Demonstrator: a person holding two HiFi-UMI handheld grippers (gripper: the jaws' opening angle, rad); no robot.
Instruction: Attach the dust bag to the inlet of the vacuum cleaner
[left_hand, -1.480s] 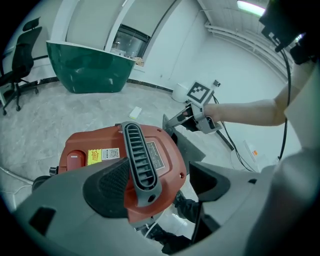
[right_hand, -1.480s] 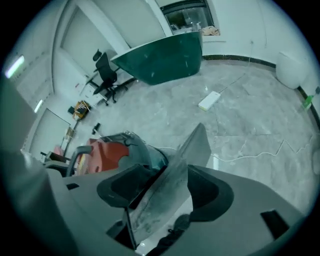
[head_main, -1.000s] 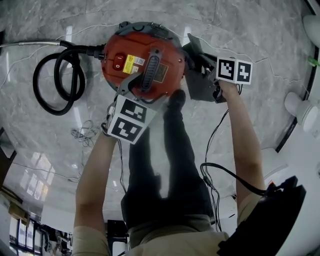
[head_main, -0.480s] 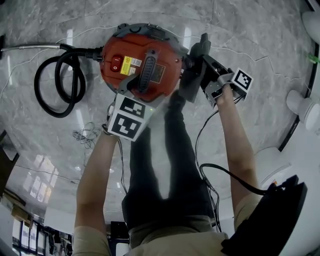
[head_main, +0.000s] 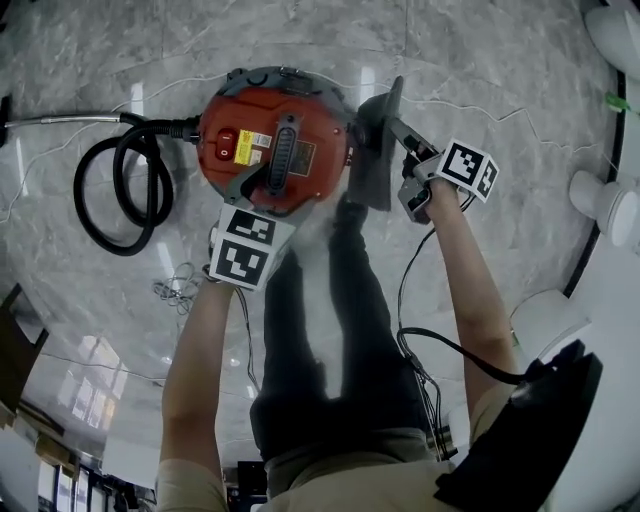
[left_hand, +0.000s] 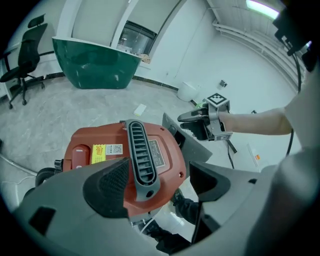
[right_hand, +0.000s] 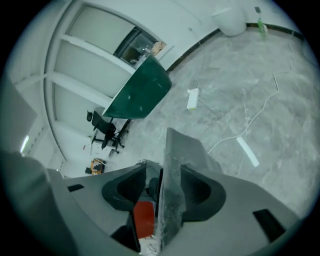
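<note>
The red vacuum cleaner (head_main: 275, 135) stands on the marble floor, its grey slotted handle (left_hand: 140, 155) on top. The flat grey dust bag (head_main: 376, 150) stands edge-on against the vacuum's right side. My right gripper (head_main: 400, 135) is at the bag's outer edge. Its jaws are opening, with the bag (right_hand: 172, 190) between them, against the right pad and with a gap to the left pad. My left gripper (left_hand: 160, 182) is open over the vacuum's near rim, with the near end of the handle between its wide-set jaws. The inlet itself is hidden behind the bag.
A black hose (head_main: 115, 185) loops on the floor left of the vacuum, with a metal wand (head_main: 60, 122) beyond it. Thin cables (head_main: 175, 285) lie by the person's legs (head_main: 330, 320). A green desk (left_hand: 95, 65) and an office chair (left_hand: 22, 60) stand further off.
My right gripper has rolled and risen, turning the dust bag from broadside to edge-on against the vacuum's right side. The left gripper has stayed at the vacuum's near rim.
</note>
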